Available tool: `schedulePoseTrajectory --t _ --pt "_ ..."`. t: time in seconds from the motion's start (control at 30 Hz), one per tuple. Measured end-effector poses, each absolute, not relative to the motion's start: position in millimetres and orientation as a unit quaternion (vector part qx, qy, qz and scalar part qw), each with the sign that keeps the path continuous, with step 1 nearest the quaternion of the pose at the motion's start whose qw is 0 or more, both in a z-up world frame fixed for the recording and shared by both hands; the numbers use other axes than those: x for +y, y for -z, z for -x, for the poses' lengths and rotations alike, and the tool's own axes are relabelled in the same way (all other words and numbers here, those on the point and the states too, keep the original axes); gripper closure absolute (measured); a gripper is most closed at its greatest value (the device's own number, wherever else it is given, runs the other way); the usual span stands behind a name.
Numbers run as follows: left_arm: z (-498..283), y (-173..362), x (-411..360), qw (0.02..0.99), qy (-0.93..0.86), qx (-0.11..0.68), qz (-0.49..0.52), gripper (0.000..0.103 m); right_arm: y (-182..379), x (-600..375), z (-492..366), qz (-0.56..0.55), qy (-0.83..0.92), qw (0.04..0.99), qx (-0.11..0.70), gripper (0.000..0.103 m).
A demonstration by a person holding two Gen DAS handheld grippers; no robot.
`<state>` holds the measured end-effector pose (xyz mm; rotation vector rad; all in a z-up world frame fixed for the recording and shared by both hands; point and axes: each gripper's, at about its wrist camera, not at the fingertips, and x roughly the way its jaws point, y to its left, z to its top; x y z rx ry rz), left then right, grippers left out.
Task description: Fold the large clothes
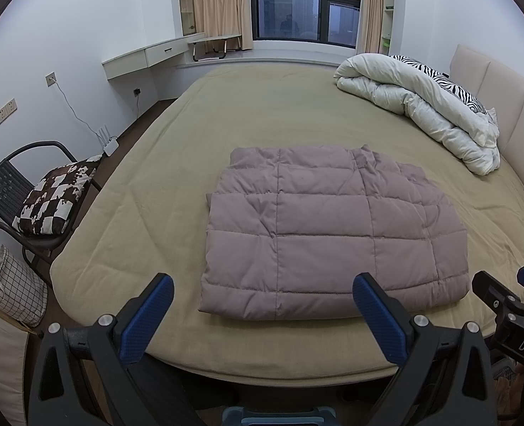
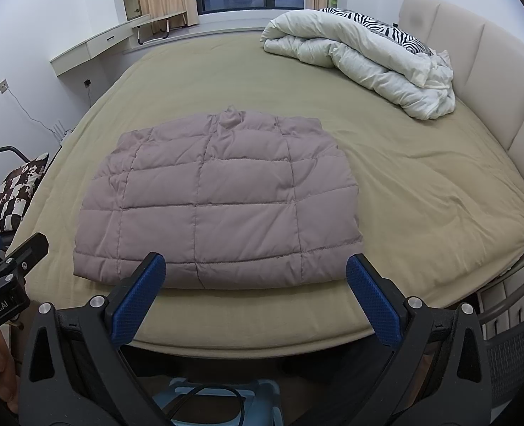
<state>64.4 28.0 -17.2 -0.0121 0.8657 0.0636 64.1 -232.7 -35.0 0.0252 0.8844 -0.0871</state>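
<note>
Left wrist view: checked basket (image 1: 13,284) on the floor left of the bed (image 1: 176,163), contents not visible. Mauve quilted jacket (image 1: 332,234) lies folded into a flat rectangle on the bed's near half, collar at the far edge. White duvet (image 1: 421,106) bunched by the headboard. Left gripper (image 1: 262,305) and right gripper (image 2: 254,284) both have jaws spread wide, empty, just short of the jacket's near hem.

open bed sheet (image 1: 176,177) all around folded jacket (image 1: 332,234), bundled duvet (image 1: 421,106) blocking far right corner by headboard (image 1: 503,99)
</note>
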Motion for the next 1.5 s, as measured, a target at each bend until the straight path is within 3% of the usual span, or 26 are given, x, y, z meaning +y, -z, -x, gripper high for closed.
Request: schedulePoseTrajectory --t 1.5 --pt "-62.8 17.3 25.7 0.907 -0.032 0.421 0.006 0.000 36.9 -229.0 -65.1 -0.014 0.039 0.901 0.432 0.000"
